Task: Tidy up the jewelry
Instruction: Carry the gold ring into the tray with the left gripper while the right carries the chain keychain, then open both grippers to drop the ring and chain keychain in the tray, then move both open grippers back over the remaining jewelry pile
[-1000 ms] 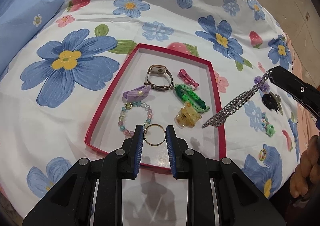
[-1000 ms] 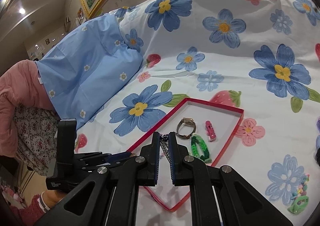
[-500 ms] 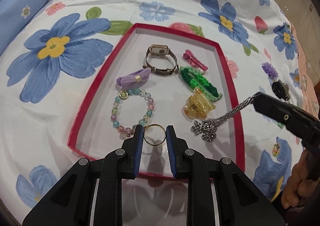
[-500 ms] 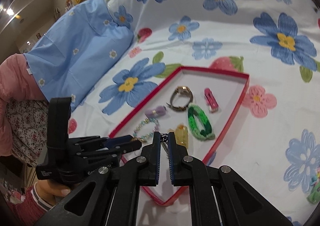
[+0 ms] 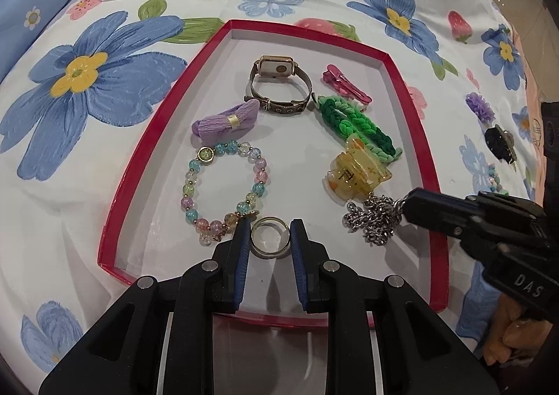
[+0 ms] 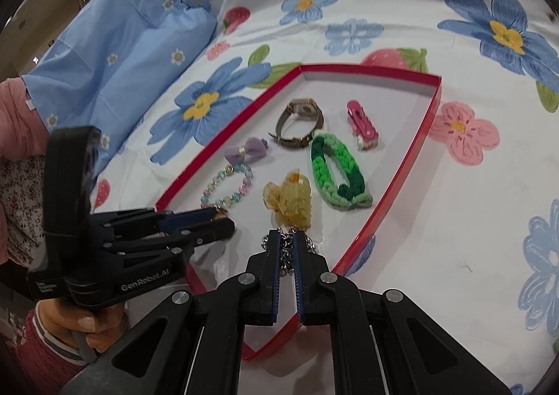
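Observation:
A red-rimmed tray (image 5: 146, 164) lies on the flowered bedspread. It holds a watch (image 5: 279, 87), a pink clip (image 5: 346, 84), a green braided band (image 5: 356, 126), a yellow claw clip (image 5: 356, 175), a purple bow (image 5: 227, 121) and a beaded bracelet (image 5: 223, 189). My left gripper (image 5: 270, 234) is shut on a gold ring (image 5: 270, 238), low over the tray's near end beside the bracelet. My right gripper (image 6: 287, 241) is shut on a silver chain (image 6: 287, 251). The chain (image 5: 375, 220) lies heaped on the tray floor just below the claw clip.
Outside the tray's right rim lie a purple flower piece (image 5: 480, 108), a black piece (image 5: 499, 143) and a small beaded item (image 5: 496, 182). A blue pillow (image 6: 115, 56) lies at the left. A hand (image 6: 80, 325) grips the left tool.
Both grippers sank toward the tray. The chain, hanging free over the right rim before, now rests in a heap on the tray floor. The ring stays between the left pads.

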### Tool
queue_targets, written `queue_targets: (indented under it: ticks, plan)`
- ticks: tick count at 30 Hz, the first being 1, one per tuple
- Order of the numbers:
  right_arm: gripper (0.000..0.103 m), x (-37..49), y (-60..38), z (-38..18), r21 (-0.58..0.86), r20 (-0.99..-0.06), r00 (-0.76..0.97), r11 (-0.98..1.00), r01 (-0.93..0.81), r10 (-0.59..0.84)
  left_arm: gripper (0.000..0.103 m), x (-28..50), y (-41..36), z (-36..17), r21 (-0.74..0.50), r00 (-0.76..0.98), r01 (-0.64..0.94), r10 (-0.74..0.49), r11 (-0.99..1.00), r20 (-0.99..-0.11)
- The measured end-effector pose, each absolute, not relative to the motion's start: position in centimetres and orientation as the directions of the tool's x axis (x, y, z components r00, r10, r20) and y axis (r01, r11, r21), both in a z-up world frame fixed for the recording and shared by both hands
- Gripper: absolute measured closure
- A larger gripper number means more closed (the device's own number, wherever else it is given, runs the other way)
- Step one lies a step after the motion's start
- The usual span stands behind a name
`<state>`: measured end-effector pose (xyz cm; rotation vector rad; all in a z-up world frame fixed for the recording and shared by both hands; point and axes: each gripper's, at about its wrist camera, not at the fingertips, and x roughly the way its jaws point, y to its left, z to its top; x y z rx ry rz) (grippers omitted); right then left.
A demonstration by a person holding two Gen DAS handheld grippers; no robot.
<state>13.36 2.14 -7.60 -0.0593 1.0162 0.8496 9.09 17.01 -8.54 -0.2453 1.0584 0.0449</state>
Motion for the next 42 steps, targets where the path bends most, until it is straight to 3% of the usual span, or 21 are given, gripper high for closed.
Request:
queue_targets:
  ticks: [11, 30, 32, 34, 38, 42]
  plan:
    - [0.096, 13.5, 3.3, -8.3, 0.297, -0.804, 0.213, 0.684, -0.666, 0.556, 0.082, 9.4, 16.7, -8.6, -0.154, 0.484, -0.146, -0.065, 0.977, -0.873]
    - [0.086, 13.5, 1.2, -6.8, 0.378, -0.746, 0.227, 0.678, -0.631, 0.627, 0.077, 9.1, 16.8, -8.2, -0.156, 0.488, -0.185, -0.048, 0.97, -0.872]
    - [0.075, 13.3, 0.4, -6.2, 0.387, -0.732, 0.241, 0.68, -0.622, 0.637, 0.071, 8.9, 16.7, -8.0, -0.164, 0.495, -0.186, -0.052, 0.969, -0.867]
    - [0.07, 13.1, -0.3, -5.6, 0.394, -0.719, 0.257, 0.683, -0.615, 0.646, 0.065, 8.6, 16.5, -7.5, -0.168, 0.507, -0.188, -0.051, 0.968, -0.86]
    - [0.062, 12.6, -2.5, -4.6, 0.404, -0.696, 0.294, 0.695, -0.594, 0.656, 0.043, 7.7, 16.0, -6.2, -0.193, 0.541, -0.194, -0.059, 0.962, -0.839]
    - [0.057, 12.3, -5.6, -3.4, 0.41, -0.672, 0.352, 0.723, -0.556, 0.651, 0.041, 6.8, 15.0, -5.2, -0.215, 0.562, -0.187, -0.075, 0.959, -0.824]
